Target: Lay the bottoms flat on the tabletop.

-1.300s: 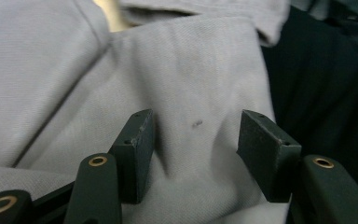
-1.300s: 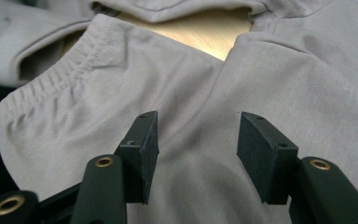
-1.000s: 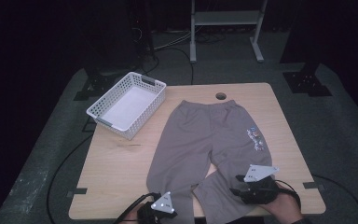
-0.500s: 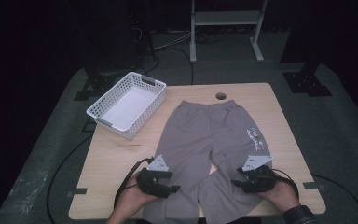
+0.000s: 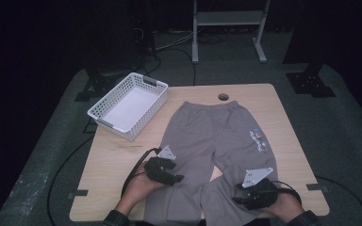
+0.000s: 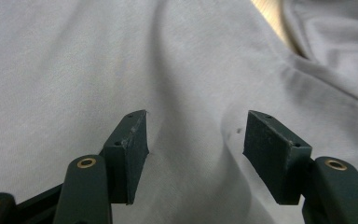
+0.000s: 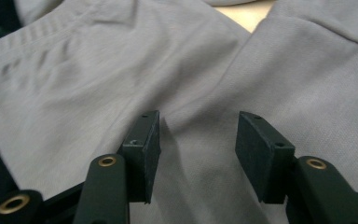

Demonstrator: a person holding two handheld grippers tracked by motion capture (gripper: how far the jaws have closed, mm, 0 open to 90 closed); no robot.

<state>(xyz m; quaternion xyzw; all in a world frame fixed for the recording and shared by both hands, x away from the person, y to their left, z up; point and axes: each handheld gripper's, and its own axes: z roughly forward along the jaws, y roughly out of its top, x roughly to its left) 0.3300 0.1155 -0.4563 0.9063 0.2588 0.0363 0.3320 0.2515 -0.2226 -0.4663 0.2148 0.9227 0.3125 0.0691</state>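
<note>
Grey trousers are spread flat at the centre of the table. The left gripper, its jaws just opened further, and the right gripper are held apart over the legs, nothing clamped. Soft, light, limp cloth is judged; a pinched fold near each hem is suggested.

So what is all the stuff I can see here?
Grey soft cloth trousers: one, grey with a small colourful print on one leg, spread flat on the middle of the table.
White plastic lattice basket: one, white, at the table's far left corner.
Light wooden table: one, pale wood, with a round hole near its far edge.
Metal shelf frame: one, pale grey, on the floor beyond the table.
Left gripper: one, black, jaws apart over the left trouser leg, having just been opening.
Right gripper: one, black, jaws apart over the right leg's lower part.
</note>
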